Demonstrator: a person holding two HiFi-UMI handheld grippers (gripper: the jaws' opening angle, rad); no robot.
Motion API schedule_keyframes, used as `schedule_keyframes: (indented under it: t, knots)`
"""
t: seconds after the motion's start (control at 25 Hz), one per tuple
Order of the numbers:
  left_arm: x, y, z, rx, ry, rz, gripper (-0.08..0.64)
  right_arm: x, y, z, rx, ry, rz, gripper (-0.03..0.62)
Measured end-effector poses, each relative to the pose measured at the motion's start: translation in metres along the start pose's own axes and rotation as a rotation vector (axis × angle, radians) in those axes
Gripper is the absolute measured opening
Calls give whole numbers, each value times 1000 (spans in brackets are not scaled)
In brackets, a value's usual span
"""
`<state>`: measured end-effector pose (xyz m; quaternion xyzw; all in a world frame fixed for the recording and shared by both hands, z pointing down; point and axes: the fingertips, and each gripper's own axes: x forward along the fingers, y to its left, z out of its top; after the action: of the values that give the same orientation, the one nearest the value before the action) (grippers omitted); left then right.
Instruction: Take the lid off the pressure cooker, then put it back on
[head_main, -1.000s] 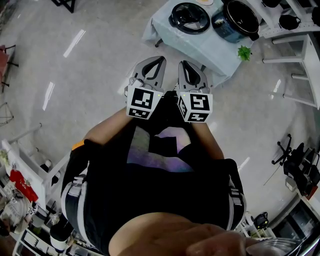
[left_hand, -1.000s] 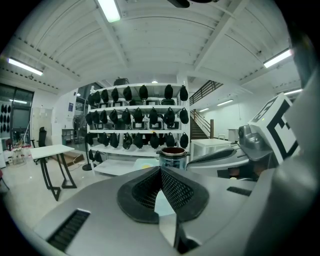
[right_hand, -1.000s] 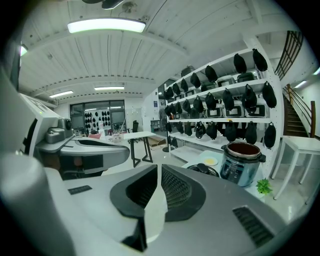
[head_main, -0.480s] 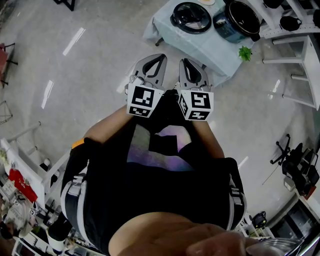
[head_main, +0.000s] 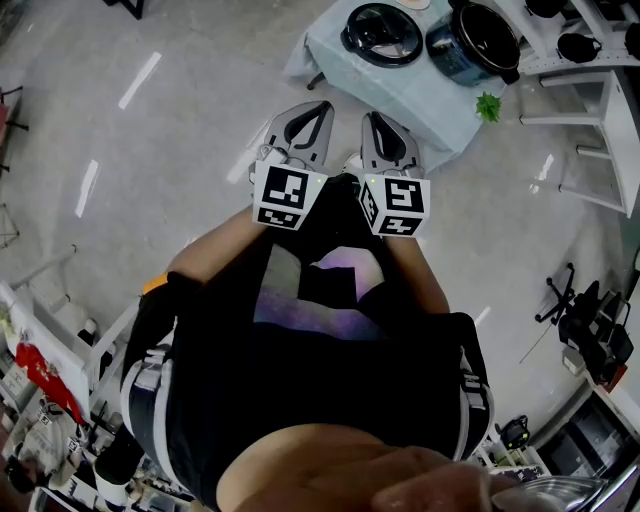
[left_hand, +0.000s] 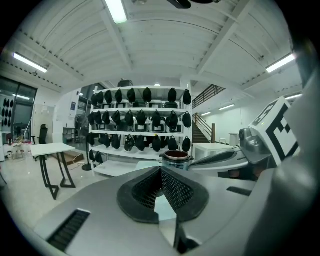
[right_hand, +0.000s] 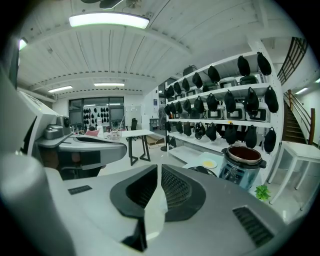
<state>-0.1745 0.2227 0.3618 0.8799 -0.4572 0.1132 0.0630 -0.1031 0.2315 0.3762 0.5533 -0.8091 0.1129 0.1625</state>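
The pressure cooker (head_main: 478, 40) stands open on a table with a pale blue cloth (head_main: 420, 95), its dark inner pot showing. Its black lid (head_main: 380, 33) lies flat on the cloth to the left of it. In the right gripper view the cooker (right_hand: 241, 166) is ahead on the right, with the lid (right_hand: 202, 171) low beside it. The left gripper view shows the cooker (left_hand: 176, 159) just past the jaw tips. My left gripper (head_main: 316, 108) and right gripper (head_main: 372, 121) are held side by side over the floor, short of the table. Both are shut with nothing between the jaws.
A small green plant (head_main: 487, 105) sits at the table's near corner and a yellow plate (right_hand: 210, 163) at the back. White shelving (left_hand: 140, 130) full of black cookers stands behind the table. Another white table (left_hand: 50, 150) stands to the left. An office chair (head_main: 575, 300) is at the right.
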Motion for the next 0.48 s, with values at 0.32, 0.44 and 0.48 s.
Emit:
schedule_keyframes:
  t: [0.32,0.44,0.48]
  knots:
    - [19,11,1,-11,12,-14,6,20,-14,3,-1,26,-18,41]
    - [28,20,-1,-17,21,-5,7,33,-20,5,2,30,-16,41]
    - [32,23,-1,-17,24,-1,7,38,-23,5,2,30,-15,41]
